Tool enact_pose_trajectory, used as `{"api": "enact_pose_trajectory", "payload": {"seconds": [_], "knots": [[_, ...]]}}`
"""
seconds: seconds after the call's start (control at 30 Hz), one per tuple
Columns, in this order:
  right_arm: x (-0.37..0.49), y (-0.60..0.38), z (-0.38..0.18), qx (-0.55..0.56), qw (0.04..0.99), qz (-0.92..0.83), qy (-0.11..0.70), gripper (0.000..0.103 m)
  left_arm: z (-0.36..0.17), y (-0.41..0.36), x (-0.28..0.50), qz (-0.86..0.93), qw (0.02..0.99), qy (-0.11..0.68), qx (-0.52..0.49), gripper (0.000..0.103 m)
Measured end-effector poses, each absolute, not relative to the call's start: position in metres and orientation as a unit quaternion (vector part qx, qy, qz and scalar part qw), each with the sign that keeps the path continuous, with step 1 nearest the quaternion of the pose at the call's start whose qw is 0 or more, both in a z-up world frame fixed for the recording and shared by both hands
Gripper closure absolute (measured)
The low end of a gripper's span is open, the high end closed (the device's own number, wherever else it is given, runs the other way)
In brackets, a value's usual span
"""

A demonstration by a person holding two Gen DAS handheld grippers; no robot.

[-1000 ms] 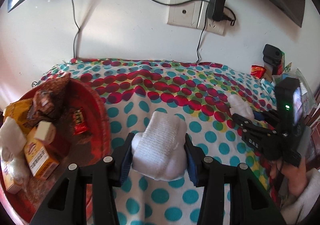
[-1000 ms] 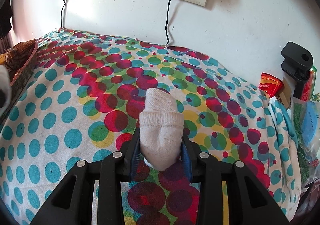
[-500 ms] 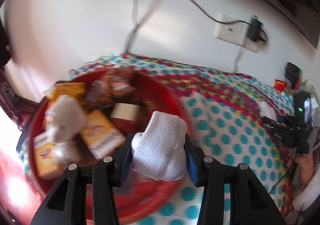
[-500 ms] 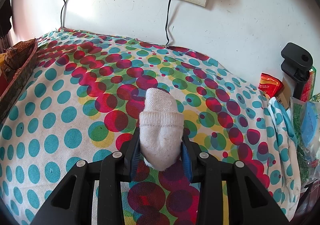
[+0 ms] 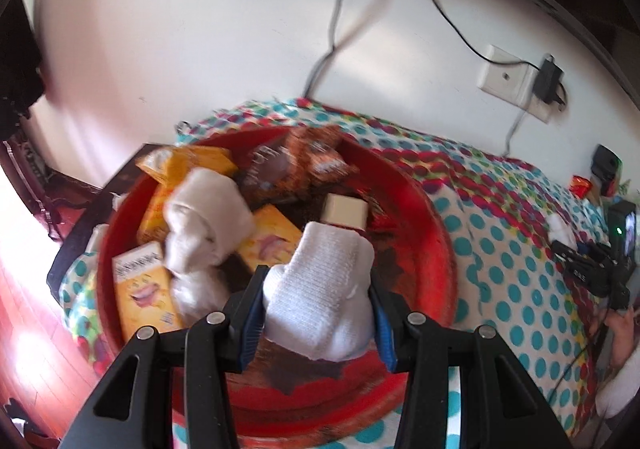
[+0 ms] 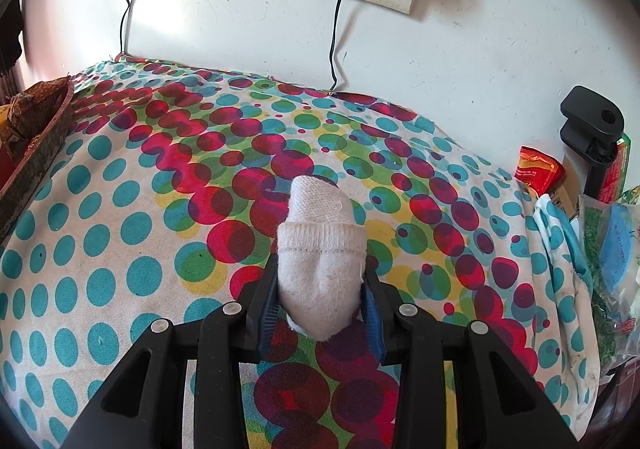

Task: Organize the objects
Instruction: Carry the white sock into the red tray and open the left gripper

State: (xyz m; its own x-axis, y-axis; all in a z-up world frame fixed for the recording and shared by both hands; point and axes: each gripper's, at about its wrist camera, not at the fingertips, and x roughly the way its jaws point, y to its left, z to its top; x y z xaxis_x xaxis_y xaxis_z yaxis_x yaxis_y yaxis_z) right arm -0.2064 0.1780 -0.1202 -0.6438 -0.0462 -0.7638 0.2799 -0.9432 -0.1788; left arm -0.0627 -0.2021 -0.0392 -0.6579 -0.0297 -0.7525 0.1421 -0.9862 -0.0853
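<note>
The left gripper [image 5: 318, 299], clamped on a rolled white sock [image 5: 320, 289], hangs over the red tray [image 5: 436, 249] at frame centre; releasing it there looks like the next move. Yellow boxes [image 5: 140, 289] and another sock bundle [image 5: 208, 225] crowd the tray's left. The right gripper [image 6: 322, 295] pinches a second sock [image 6: 322, 261] over the dotted counter [image 6: 120, 249], centre frame.

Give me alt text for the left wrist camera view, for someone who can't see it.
The left gripper holds a rolled white sock over a red tray that contains yellow boxes, brown snack packets and another rolled sock. The tray sits on a polka-dot cloth against a white wall.
</note>
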Motion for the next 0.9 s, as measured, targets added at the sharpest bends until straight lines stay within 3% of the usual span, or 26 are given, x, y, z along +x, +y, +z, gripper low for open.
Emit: {"api": "enact_pose_trajectory", "payload": {"seconds": [0.3,0.9], "knots": [[-0.206,0.178,-0.120,0.411,0.090,-0.896,0.144,0.067,-0.074,-0.163,-0.087,-0.889,0.009,0.062,0.453,0.056],[-0.207,0.181,-0.122,0.412,0.086,-0.896,0.141,0.064,-0.085,-0.166,-0.164,-0.888,0.056,0.067,0.452,0.054]]}}
